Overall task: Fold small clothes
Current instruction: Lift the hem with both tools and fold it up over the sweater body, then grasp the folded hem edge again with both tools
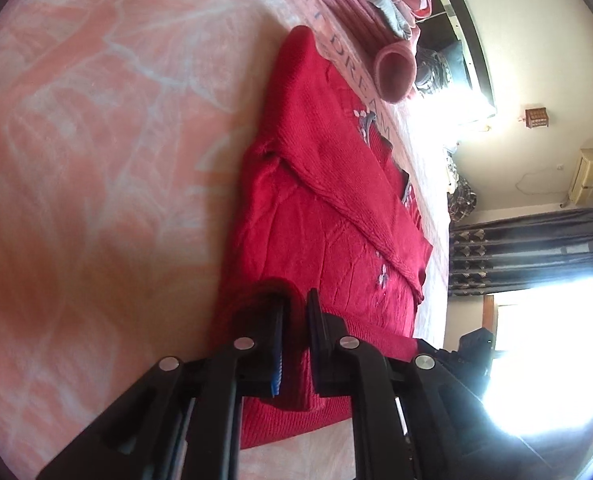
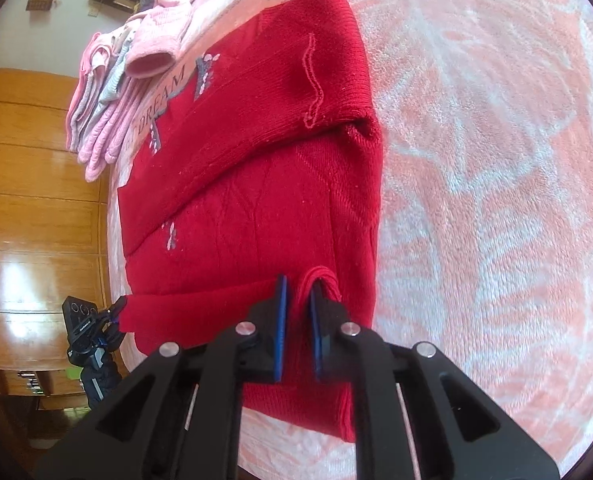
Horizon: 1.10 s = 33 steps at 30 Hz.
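Note:
A small red knitted sweater (image 1: 316, 216) with little grey and pink embroidery lies on a pink patterned blanket (image 1: 96, 140), one sleeve folded across its body. My left gripper (image 1: 295, 312) is shut on a bunched corner of the sweater's near hem. In the right wrist view the same red sweater (image 2: 256, 184) shows its other side, and my right gripper (image 2: 298, 304) is shut on the opposite hem corner, red fabric pinched between blue pads (image 2: 281, 320). The left gripper (image 2: 114, 312) also appears at the sweater's left edge there.
A pile of pink and grey folded clothes (image 2: 108, 92) sits at the blanket's far edge, beside a printed band of letters (image 2: 164, 96). Wooden wardrobe panels (image 2: 28, 200) stand left. A bright window with dark curtains (image 1: 536, 260) lies beyond the bed.

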Each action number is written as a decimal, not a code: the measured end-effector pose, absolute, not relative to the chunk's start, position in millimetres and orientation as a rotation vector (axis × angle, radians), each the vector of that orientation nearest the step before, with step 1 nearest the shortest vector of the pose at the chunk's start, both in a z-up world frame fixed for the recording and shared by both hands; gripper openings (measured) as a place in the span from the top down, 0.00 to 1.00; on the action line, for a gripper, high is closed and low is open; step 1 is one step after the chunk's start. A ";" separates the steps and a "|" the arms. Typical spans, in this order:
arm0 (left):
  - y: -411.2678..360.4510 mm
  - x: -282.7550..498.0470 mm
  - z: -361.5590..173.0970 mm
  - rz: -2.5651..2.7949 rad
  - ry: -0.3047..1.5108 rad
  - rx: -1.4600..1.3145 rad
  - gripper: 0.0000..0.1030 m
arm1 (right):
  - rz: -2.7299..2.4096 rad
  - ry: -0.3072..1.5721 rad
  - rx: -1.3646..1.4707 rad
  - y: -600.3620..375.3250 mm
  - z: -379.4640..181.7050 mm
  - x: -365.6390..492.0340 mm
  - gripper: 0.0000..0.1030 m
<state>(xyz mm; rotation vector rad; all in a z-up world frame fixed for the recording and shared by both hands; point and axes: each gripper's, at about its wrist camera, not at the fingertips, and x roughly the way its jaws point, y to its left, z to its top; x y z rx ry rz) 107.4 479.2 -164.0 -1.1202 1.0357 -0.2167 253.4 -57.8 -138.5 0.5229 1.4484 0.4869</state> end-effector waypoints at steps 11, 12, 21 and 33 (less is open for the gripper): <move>536.5 102.7 -142.4 -0.181 0.878 -1.069 0.89 | 0.477 1.451 0.641 -76.9 -138.1 266.1 0.69; 529.4 107.7 -139.2 -0.193 0.889 -1.024 0.89 | 0.462 1.441 0.649 -82.1 -134.1 267.7 0.49; 452.4 150.7 -117.3 -0.181 1.016 -0.536 0.69 | 0.521 1.340 0.562 -89.4 -107.7 276.4 0.47; 421.4 167.7 -129.2 -0.146 1.072 -0.354 0.78 | 0.659 1.291 0.216 -36.1 -104.7 282.9 0.47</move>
